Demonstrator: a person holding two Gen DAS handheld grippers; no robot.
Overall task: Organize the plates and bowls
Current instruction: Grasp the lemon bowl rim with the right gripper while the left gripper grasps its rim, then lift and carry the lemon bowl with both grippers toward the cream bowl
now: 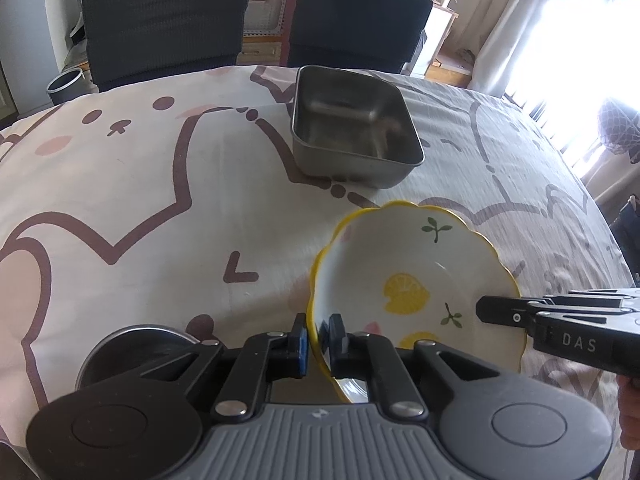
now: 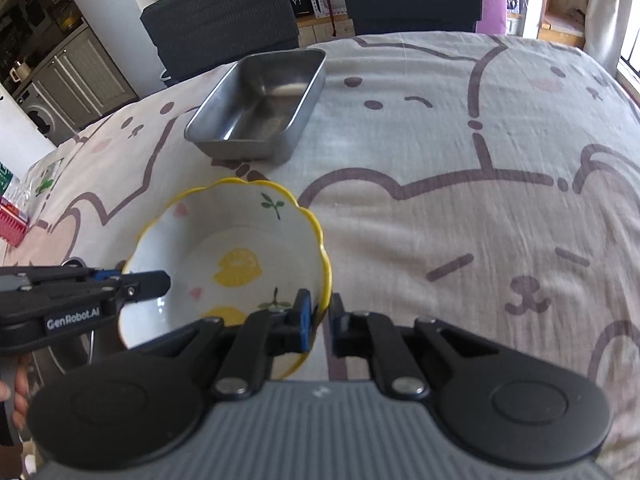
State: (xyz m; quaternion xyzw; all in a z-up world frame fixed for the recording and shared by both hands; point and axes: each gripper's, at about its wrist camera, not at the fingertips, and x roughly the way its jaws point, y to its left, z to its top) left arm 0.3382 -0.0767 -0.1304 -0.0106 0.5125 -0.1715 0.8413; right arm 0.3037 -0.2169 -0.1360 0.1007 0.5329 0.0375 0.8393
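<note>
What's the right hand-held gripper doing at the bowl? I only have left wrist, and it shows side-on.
Observer: The right hand-held gripper is shut on the bowl rim, blue pad inside, other finger outside.
Operator: Anything else outside my frame?
Observer: A red thing at the far left, beyond the left hand-held gripper. I cannot tell what it is.

One lemon bowl (image 1: 416,280), one steel tray (image 1: 354,126), one round tin (image 1: 132,348), two chairs (image 1: 164,20), two grippers (image 1: 318,334).
</note>
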